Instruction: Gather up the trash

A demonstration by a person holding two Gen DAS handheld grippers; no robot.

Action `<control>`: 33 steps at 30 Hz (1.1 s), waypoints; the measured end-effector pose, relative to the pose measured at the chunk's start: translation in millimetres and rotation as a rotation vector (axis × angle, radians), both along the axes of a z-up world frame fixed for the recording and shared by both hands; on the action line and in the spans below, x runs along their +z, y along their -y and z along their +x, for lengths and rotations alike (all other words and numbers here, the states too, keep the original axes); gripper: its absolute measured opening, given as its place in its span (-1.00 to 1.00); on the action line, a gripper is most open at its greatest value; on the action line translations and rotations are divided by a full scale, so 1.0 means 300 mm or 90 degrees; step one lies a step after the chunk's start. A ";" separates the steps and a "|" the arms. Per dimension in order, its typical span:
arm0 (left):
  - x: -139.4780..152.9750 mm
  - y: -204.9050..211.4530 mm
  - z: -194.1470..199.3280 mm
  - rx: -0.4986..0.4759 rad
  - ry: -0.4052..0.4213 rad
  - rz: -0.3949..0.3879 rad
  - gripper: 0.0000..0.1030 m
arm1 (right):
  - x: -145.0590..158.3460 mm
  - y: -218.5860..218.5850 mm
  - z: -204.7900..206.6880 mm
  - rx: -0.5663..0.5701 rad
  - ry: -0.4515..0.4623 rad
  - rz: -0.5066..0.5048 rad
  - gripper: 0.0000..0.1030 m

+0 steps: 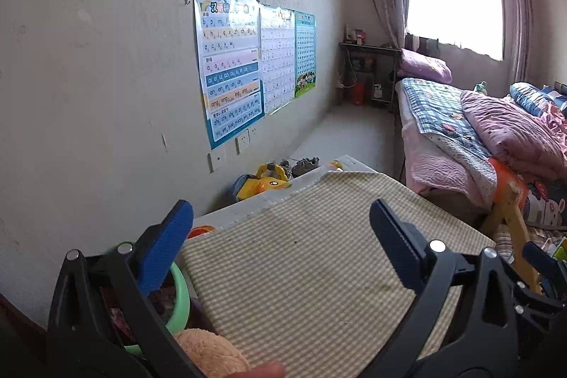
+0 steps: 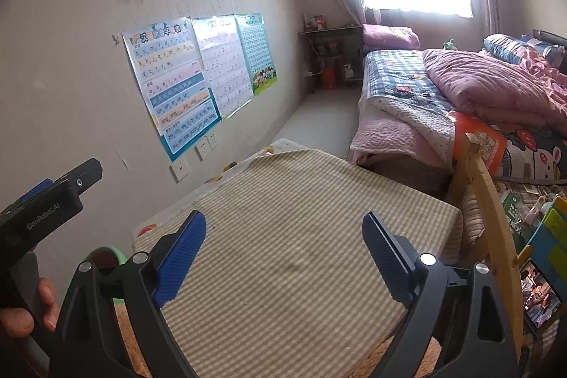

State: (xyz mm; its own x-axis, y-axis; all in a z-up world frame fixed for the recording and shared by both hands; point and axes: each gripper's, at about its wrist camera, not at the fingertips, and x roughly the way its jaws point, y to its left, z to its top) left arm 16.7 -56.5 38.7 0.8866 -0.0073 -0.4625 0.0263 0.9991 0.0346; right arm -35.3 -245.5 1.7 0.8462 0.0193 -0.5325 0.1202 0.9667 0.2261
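My left gripper [image 1: 281,229] stands open above a green-and-white checked cloth [image 1: 319,271], with nothing between its blue pads. A green round bin [image 1: 179,296] sits just under its left finger, by the wall, with dark red and purplish stuff inside. My right gripper [image 2: 283,247] is also open and empty over the same checked cloth [image 2: 283,271]. In the right wrist view the left gripper [image 2: 83,176] shows at the left edge, held by a hand [image 2: 42,303], with the bin's green rim [image 2: 118,254] below it. I see no loose trash on the cloth.
A peach plush toy [image 1: 209,353] lies at the cloth's near edge. A yellow toy [image 1: 264,181] and shoes [image 1: 304,165] sit on the floor by the postered wall. A bed with pink bedding [image 2: 478,87], a wooden frame [image 2: 492,201] and a lit phone [image 2: 540,300] are at the right.
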 end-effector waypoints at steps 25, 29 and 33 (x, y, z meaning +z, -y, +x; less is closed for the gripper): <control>-0.042 -0.010 0.007 0.000 -0.020 0.006 0.89 | -0.046 -0.026 0.032 0.004 -0.040 -0.001 0.69; -0.047 -0.015 0.008 0.001 -0.024 0.006 0.89 | -0.056 -0.024 0.035 0.001 -0.048 0.000 0.69; -0.054 -0.021 0.012 0.000 -0.030 0.004 0.89 | -0.074 -0.018 0.045 -0.003 -0.060 0.000 0.69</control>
